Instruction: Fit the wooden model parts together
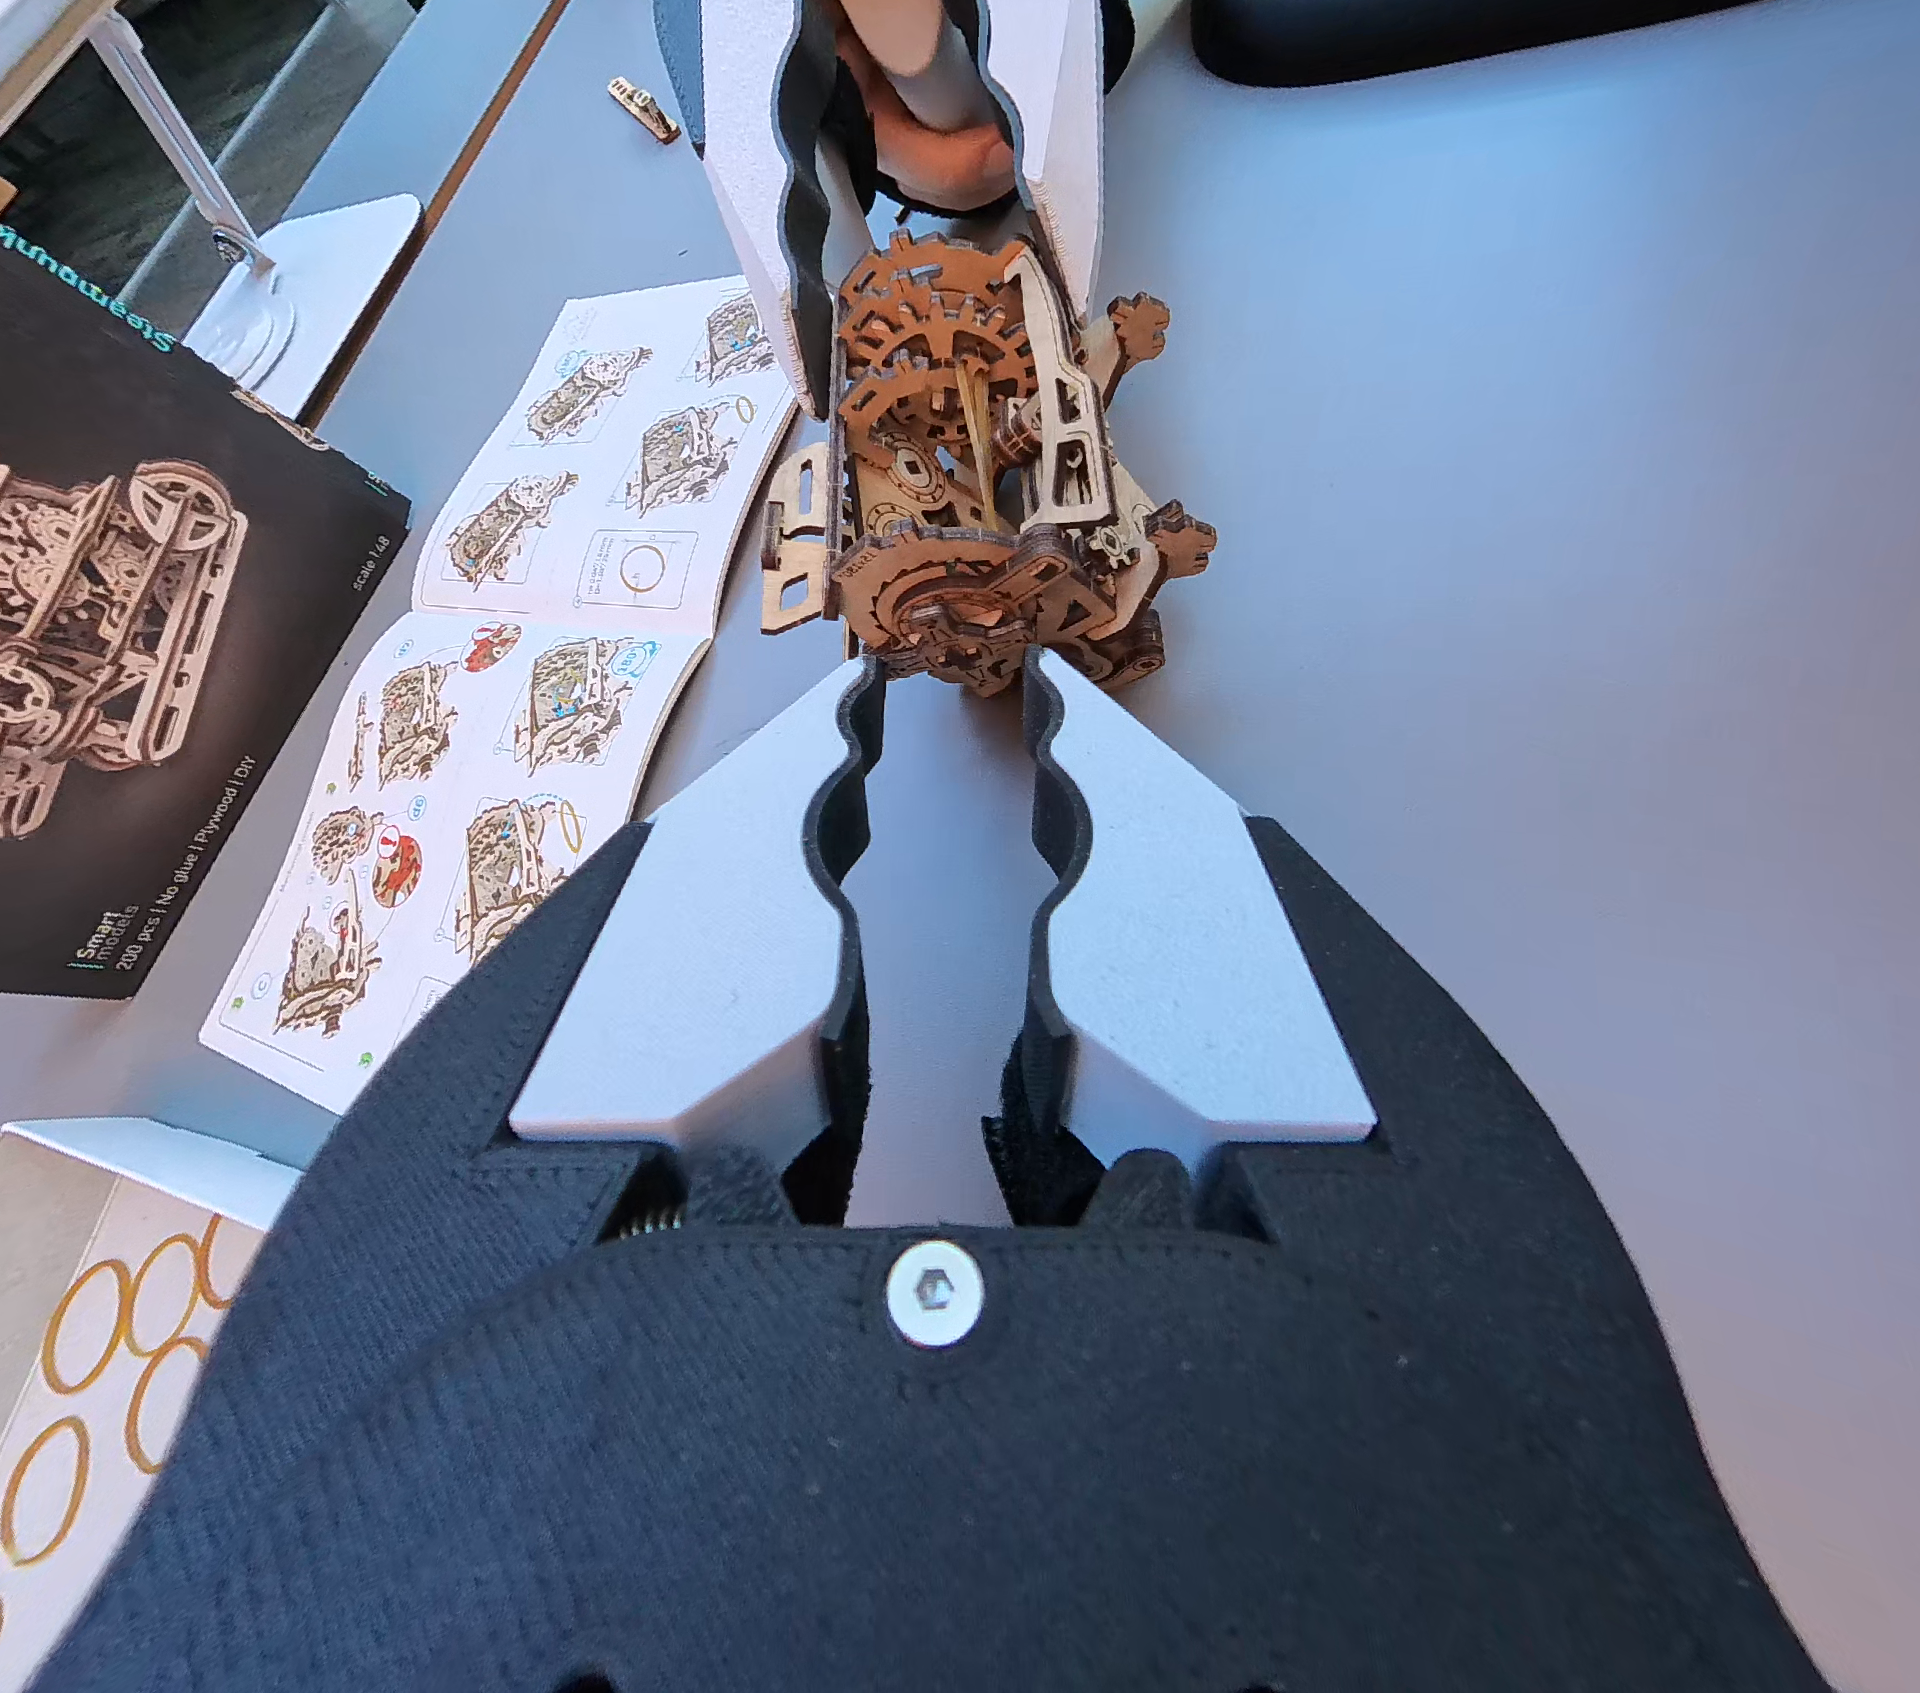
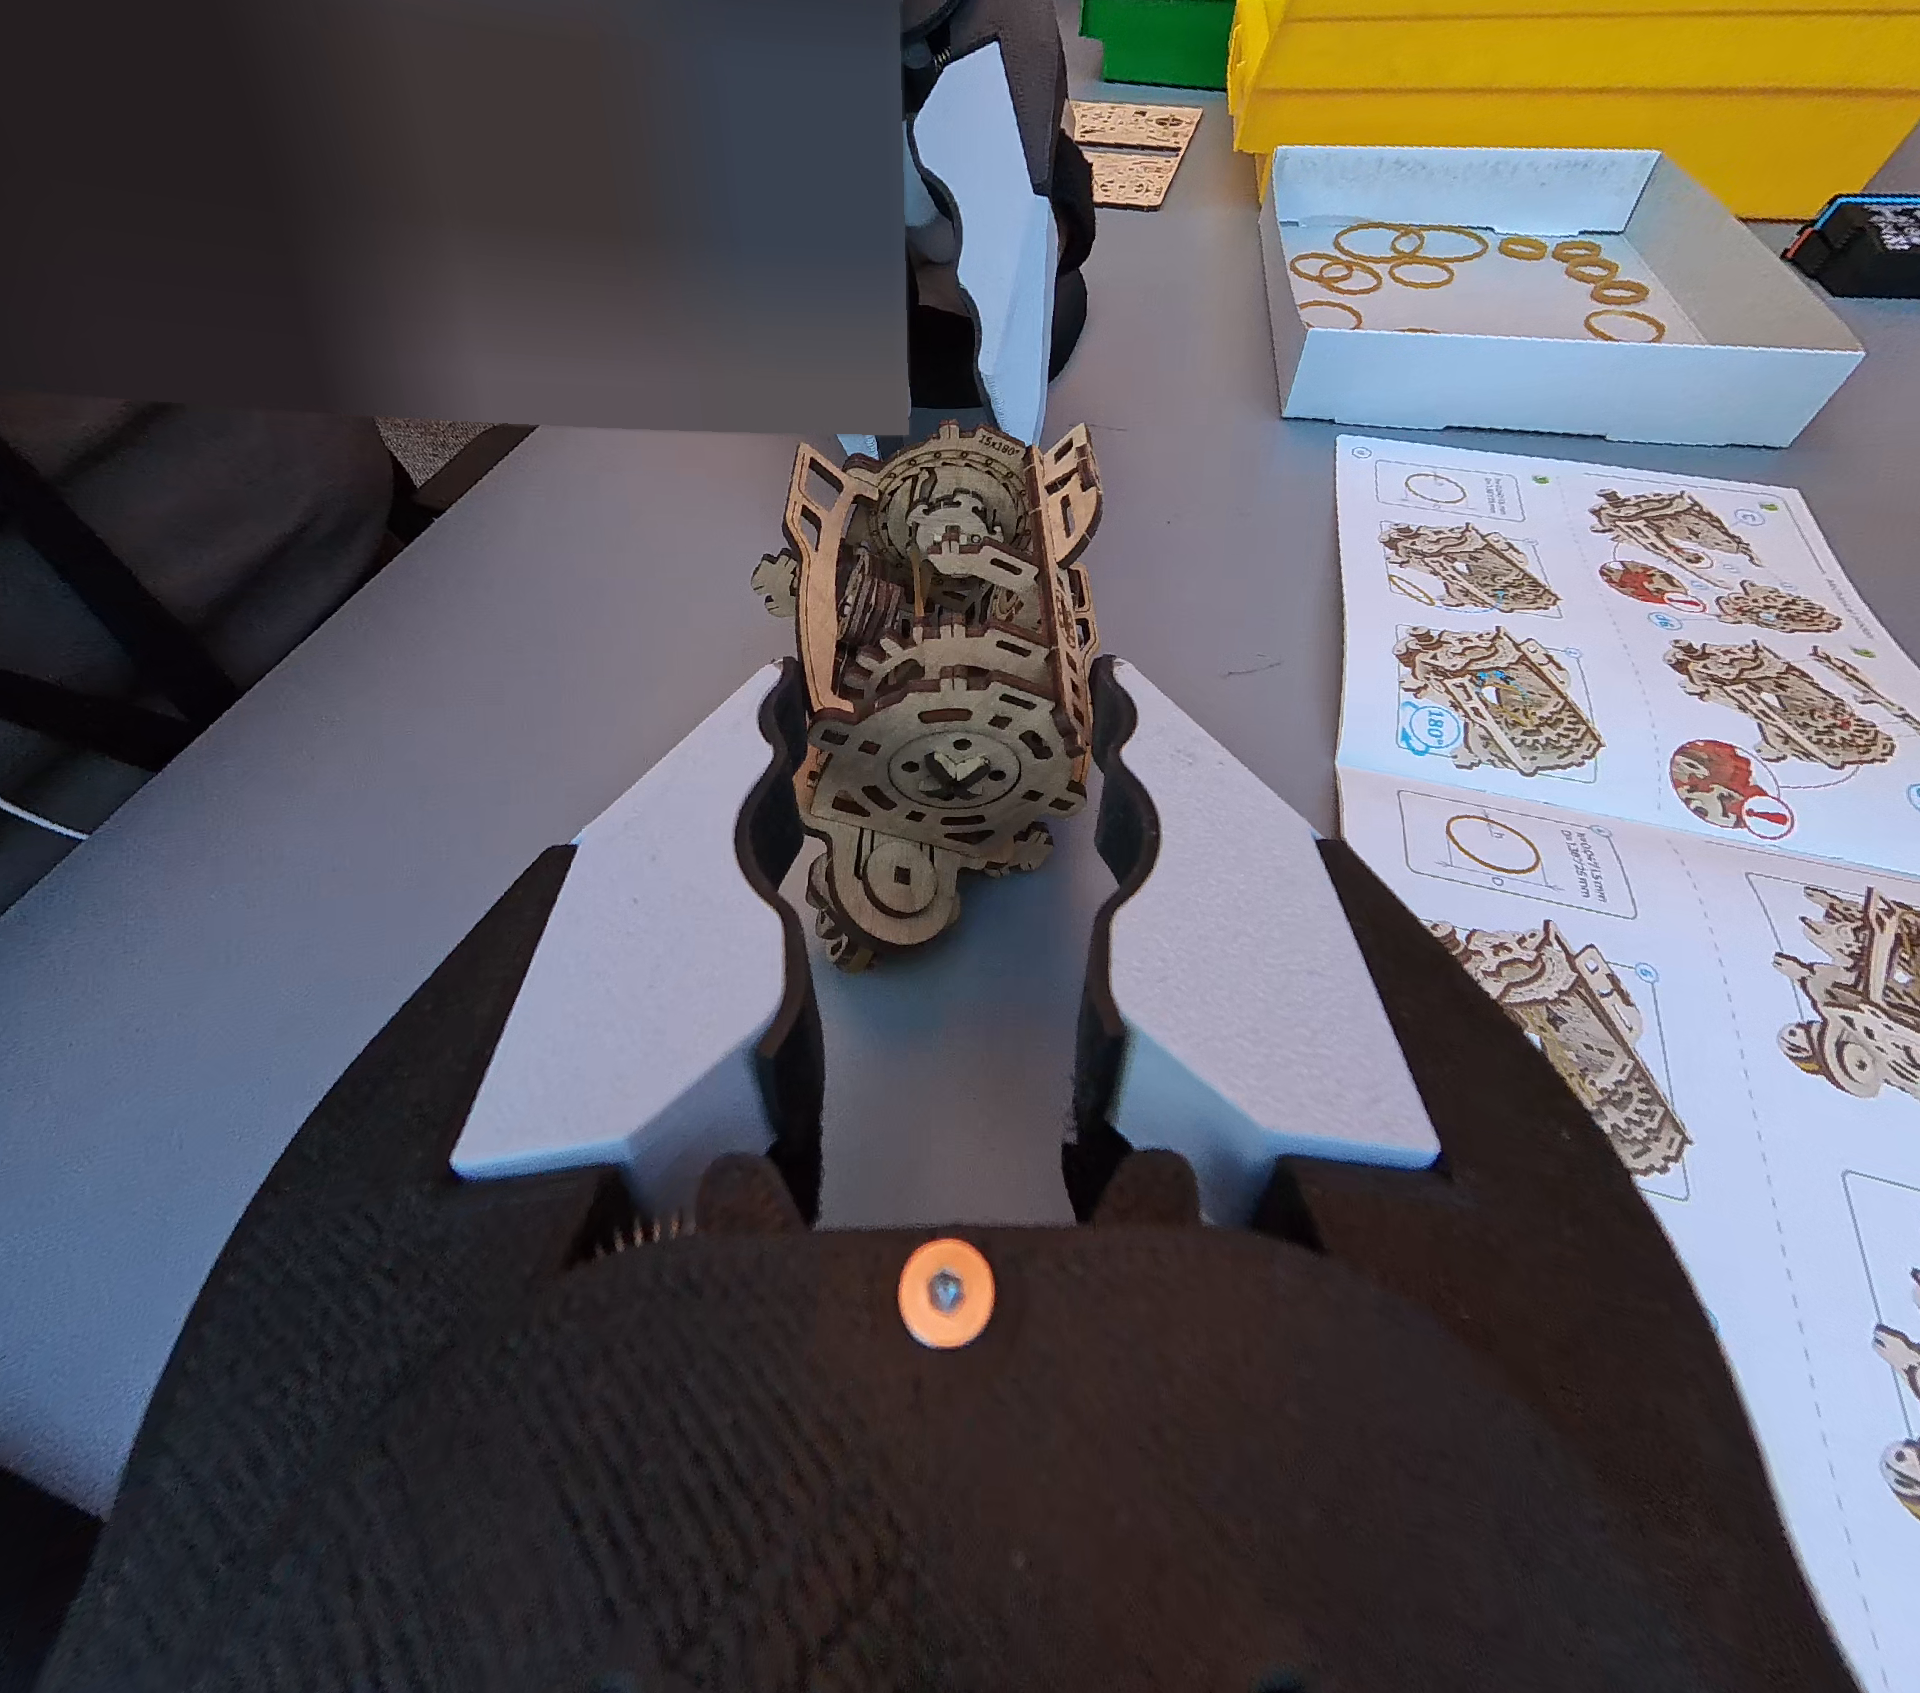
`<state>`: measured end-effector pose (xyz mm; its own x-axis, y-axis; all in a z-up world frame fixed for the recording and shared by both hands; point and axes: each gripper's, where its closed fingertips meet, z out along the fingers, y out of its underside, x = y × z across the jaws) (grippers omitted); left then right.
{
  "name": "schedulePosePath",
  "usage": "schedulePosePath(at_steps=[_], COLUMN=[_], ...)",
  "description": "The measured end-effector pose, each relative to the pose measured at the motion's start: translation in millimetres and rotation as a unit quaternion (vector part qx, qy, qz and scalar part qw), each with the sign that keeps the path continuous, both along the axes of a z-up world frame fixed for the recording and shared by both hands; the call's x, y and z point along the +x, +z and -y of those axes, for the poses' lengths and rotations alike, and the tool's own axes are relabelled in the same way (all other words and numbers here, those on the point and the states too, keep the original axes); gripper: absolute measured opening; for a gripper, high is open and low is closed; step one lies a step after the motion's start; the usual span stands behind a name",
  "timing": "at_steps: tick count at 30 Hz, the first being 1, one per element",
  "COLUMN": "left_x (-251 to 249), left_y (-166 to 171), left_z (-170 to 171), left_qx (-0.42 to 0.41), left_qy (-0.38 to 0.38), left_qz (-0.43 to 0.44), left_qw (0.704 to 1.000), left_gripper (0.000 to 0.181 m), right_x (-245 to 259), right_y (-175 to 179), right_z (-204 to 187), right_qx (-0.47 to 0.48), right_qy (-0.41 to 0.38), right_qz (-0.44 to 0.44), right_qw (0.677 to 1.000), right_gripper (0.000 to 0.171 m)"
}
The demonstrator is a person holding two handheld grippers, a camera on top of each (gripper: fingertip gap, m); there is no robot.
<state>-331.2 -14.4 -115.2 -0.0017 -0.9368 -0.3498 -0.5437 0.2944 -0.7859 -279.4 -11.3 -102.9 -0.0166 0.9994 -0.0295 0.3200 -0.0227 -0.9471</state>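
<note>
My left gripper [image 1: 951,672] is level, low over the grey table [image 1: 1507,604], jaws parted, tips at the near end of the wooden model [image 1: 977,490], not clearly gripping. My right gripper [image 2: 940,693] faces it from the far end, fingers straddling the model, contact unclear. Model sits mid-table. Instruction booklet [image 1: 582,604] lies just left; bare table to the right.

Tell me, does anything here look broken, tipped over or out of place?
Nothing looks broken. The wooden model stands between both sets of fingers. One small wooden piece lies alone near the table edge, away from the model. The instruction booklet lies open and flat.
</note>
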Motion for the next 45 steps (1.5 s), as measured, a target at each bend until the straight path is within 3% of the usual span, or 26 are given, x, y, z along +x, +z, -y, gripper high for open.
schedulePosePath(at_steps=[32,45], left_x=[-1.6,-1.3], left_y=[-3.3,-2.6], left_z=[-1.4,1.4], left_qx=[-0.005,0.035], left_qy=[0.000,-0.010], left_qz=[-0.008,-0.014], left_qw=[1.000,0.999], left_gripper=[0.021,0.027], right_x=[-1.0,-1.1], right_y=[-1.4,-2.6], right_z=[-0.2,1.1], right_qx=[0.005,0.004], right_qy=[-0.002,0.000], right_qz=[0.004,0.008], right_qw=[1.000,1.000], right_gripper=[0.055,0.055])
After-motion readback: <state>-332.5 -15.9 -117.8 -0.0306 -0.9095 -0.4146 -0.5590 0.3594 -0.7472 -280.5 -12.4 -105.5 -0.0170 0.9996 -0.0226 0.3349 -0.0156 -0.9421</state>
